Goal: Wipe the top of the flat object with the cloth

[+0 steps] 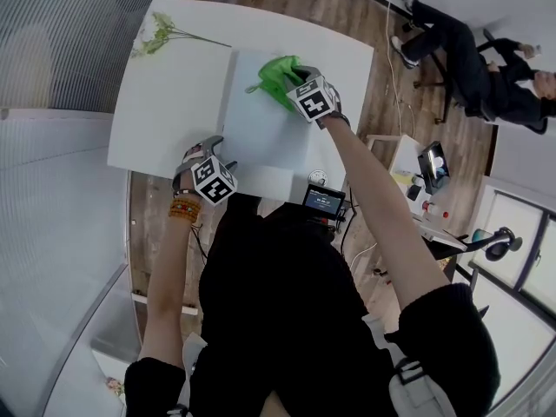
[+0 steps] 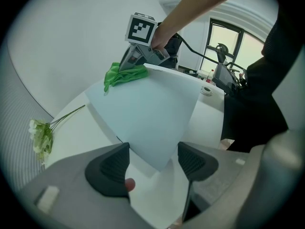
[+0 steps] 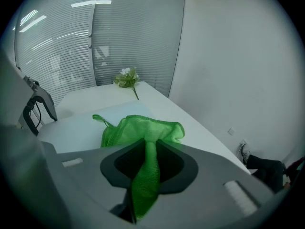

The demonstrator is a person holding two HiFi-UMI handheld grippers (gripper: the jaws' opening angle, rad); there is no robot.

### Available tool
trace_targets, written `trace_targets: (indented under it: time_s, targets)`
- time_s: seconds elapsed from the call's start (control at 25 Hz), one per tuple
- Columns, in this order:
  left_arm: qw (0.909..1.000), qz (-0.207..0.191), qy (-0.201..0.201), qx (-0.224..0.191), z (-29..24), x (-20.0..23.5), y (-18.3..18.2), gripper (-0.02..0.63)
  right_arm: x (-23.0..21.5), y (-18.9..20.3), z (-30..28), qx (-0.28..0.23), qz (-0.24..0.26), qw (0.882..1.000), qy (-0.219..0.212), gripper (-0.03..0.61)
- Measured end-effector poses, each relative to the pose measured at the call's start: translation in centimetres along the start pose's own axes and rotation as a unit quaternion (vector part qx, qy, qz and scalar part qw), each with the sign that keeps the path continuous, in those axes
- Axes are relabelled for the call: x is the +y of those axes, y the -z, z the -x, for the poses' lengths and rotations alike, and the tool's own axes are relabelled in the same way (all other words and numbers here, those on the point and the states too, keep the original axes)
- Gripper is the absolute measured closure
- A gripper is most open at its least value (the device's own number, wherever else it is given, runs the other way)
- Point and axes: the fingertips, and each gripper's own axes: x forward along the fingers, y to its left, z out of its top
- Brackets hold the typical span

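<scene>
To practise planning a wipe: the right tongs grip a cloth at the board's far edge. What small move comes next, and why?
Probably draw the cloth across the board toward the person: the right tongs are shut on it at the far edge, the rest of the top lies bare, and the left tongs stand open around the near corner.

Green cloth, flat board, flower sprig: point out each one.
green cloth (image 1: pixel 278 75), head view, middle of the bunched fabric.
flat board (image 1: pixel 261 137), head view, bare centre of its top.
flower sprig (image 1: pixel 153 40), head view, its leafy head.
</scene>
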Motion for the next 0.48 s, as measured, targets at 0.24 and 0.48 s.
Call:
trace_targets:
  time_s: [0.24, 0.48]
  targets:
    - [1.0, -0.002, 0.002, 0.0, 0.2, -0.1, -0.2, 0.291, 2.4, 0.0, 0.5, -0.005, 0.016, 1.0, -0.016, 0.489]
    - [1.0, -0.002, 0.007, -0.001, -0.1, 0.0, 0.1, 0.291, 4.1, 0.1, 0.4, -0.005, 0.025, 0.999, -0.021, 0.491]
